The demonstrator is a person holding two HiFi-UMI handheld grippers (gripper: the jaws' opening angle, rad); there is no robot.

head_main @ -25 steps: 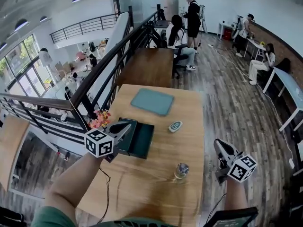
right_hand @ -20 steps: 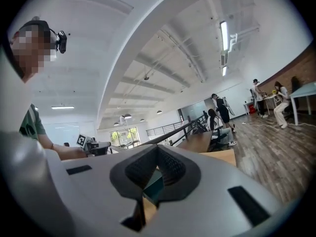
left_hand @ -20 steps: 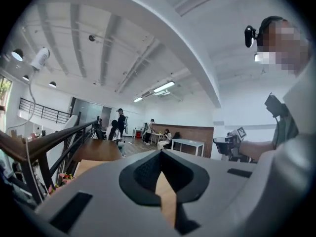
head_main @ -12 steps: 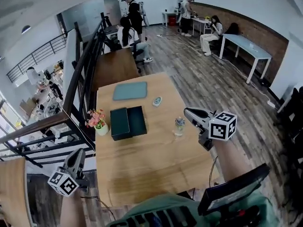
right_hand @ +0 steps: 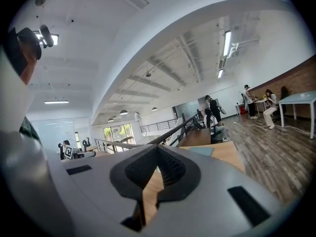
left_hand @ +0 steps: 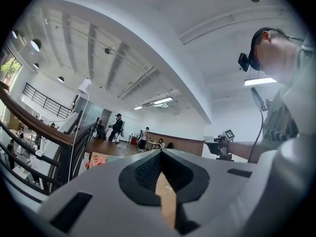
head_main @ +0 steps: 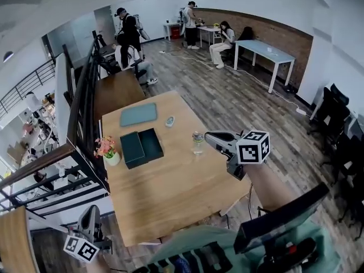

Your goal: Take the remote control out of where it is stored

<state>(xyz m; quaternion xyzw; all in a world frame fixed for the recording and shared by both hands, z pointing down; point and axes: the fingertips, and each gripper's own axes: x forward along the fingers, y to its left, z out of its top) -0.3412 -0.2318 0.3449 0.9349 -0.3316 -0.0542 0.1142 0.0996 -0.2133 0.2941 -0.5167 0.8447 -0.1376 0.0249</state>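
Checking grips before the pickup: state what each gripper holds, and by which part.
Nothing is held: the left gripper and right gripper are both shut, empty.

Wooden surface (head_main: 170, 192): pink flowers in white pot (head_main: 107, 149) at left edge, clear bottle (head_main: 197, 143) near right edge, teal mat (head_main: 138, 114) at far end. Black railing (head_main: 79, 104) alongside. People (head_main: 126, 26) far back.

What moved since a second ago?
The left tongs swung away from the dark green open box, down beside the wooden table. The right tongs came in over the table's edge, near the clear bottle. Nothing was grabbed; the table's things stayed put.
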